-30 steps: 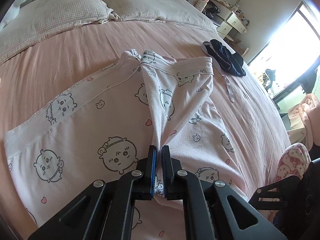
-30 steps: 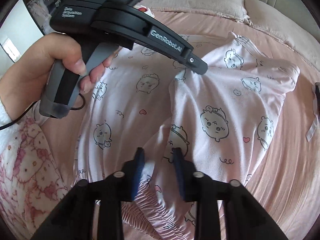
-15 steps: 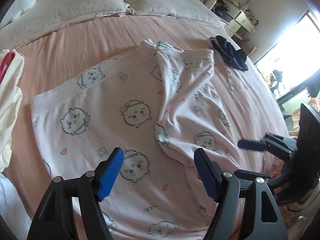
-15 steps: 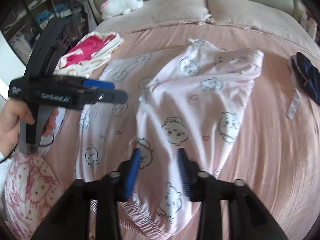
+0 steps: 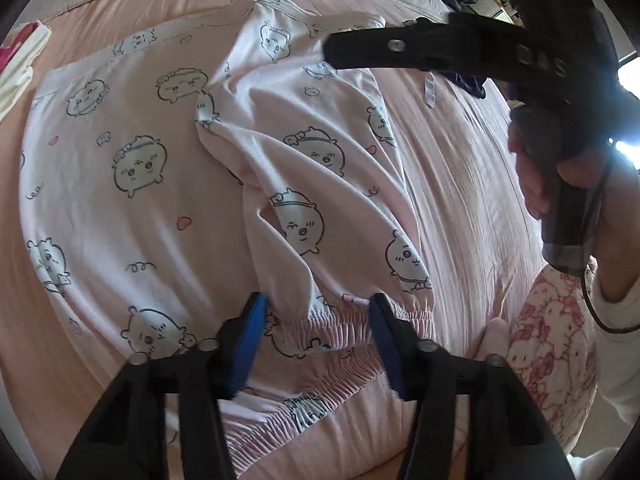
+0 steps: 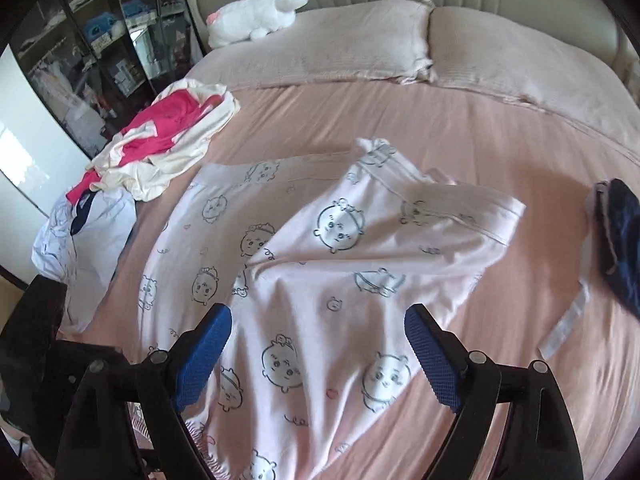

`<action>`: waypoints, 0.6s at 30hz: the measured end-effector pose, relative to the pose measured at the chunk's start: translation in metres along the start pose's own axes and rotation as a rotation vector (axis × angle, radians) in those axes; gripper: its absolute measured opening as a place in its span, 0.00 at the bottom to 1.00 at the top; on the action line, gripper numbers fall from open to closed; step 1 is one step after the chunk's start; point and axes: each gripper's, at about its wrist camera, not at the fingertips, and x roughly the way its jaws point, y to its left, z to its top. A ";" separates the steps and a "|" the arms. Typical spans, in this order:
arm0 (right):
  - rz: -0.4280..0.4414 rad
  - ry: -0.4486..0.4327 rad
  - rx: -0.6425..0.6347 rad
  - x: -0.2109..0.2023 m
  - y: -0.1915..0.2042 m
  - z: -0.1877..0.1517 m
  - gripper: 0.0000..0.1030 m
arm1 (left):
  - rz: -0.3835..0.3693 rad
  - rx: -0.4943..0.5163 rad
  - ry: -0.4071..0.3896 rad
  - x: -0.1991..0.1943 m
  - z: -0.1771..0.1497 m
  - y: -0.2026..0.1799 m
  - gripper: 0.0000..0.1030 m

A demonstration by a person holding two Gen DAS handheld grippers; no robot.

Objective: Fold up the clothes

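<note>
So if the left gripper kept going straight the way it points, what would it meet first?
Probably the gathered elastic cuff of the pink pajama pants: it lies right between the open jaws of the left gripper. Depth is hard to judge.

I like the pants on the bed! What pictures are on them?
Pale pink pants printed with little cartoon animal faces and tiny hearts; clearest in the left wrist view.

A white plush toy (image 6: 256, 16) lay by two pillows (image 6: 332, 46) on the pink bed (image 6: 500, 148). A dark cloth (image 6: 622, 240) sat near one edge. A glass cabinet (image 6: 100, 40) stood beside the bed.
</note>
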 end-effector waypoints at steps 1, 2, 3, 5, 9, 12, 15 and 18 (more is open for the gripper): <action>-0.009 0.015 -0.025 0.010 0.004 0.005 0.85 | 0.004 0.002 0.005 0.002 -0.001 0.000 0.24; -0.029 0.013 -0.047 0.016 0.009 0.008 0.85 | 0.004 0.012 0.008 0.002 -0.001 0.000 0.24; -0.049 0.012 -0.070 0.022 0.014 0.011 0.85 | -0.001 0.023 0.009 0.001 0.000 0.000 0.19; -0.082 0.005 -0.089 0.030 0.020 0.017 0.86 | -0.010 0.044 0.009 -0.003 0.001 0.001 0.15; -0.118 0.001 -0.077 0.043 0.019 0.027 0.87 | -0.039 0.051 -0.016 -0.018 0.001 0.005 0.14; -0.155 0.022 -0.065 0.056 0.012 0.031 0.87 | -0.013 0.047 -0.015 -0.019 -0.001 0.006 0.14; -0.150 0.050 -0.050 0.068 0.004 0.032 0.87 | -0.023 0.006 -0.001 -0.012 -0.001 0.008 0.16; -0.116 0.053 -0.046 0.073 0.002 0.030 0.87 | -0.018 -0.023 -0.003 -0.006 0.000 0.010 0.25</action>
